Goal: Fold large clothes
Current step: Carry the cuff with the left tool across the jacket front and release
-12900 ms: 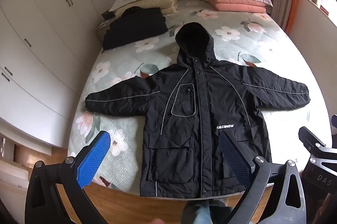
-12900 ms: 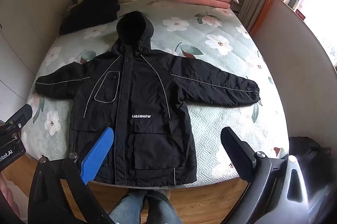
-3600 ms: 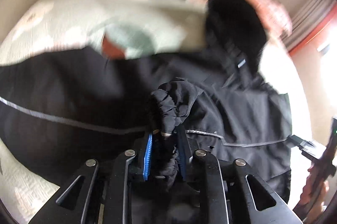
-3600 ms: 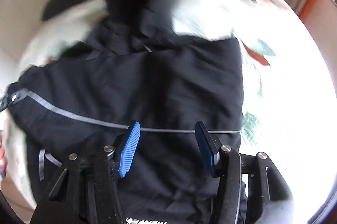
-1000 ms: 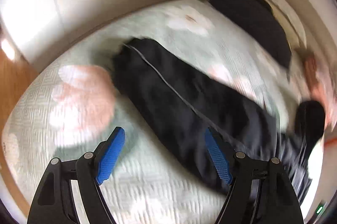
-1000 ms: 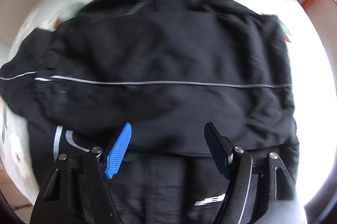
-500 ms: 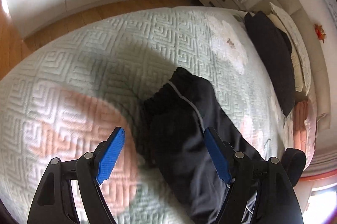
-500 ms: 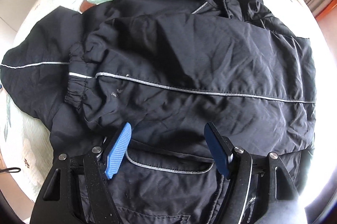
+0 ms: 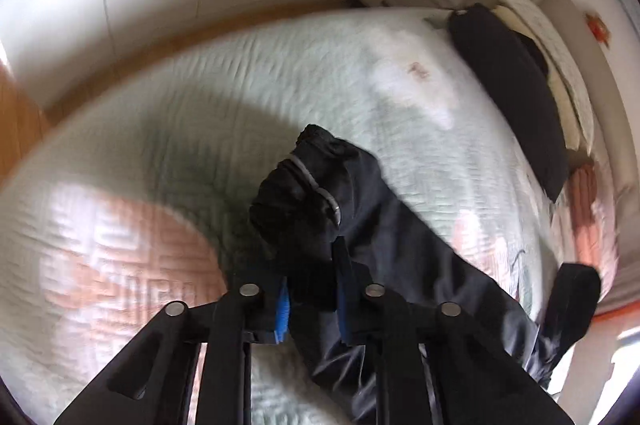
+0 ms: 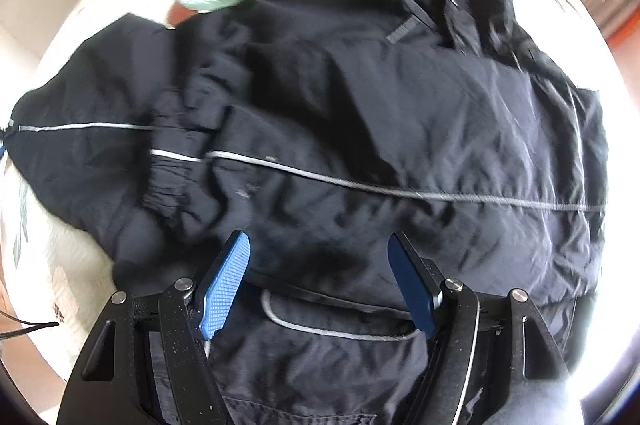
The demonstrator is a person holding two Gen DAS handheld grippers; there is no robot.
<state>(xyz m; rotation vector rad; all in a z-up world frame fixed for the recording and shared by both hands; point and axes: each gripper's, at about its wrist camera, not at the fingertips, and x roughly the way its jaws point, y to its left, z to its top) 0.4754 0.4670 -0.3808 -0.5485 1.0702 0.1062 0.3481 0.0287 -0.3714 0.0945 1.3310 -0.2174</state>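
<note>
The left gripper (image 9: 310, 295) is clamped on the elasticated cuff (image 9: 298, 203) of the black hooded jacket (image 10: 400, 129), the bunched cuff bulging above its 2 blue-padded fingers (image 9: 282, 309). From that pinch the left sleeve (image 9: 404, 265) runs away across the pale green quilted bedspread (image 9: 200, 129) toward the jacket's body, with the hood (image 9: 572, 301) just showing at the far right of the left wrist view. The right gripper (image 10: 318, 279) hangs over the jacket's front with its jaws spread wide and nothing between them, poised just above a chest pocket edged in reflective piping (image 10: 336, 329). In that view the right sleeve (image 10: 360, 177) already lies folded across the chest, its cuff toward the left side and its reflective stripe running level. A second dark garment (image 9: 516, 97) lies near the pillows (image 9: 560, 57), well apart from the work. The step in hand appears to be folding in the second sleeve. The next move likely calls for carrying the gripped cuff over the torso and laying it flat on the first sleeve, without dragging the body out of line; the right gripper could steady the fabric.
</note>
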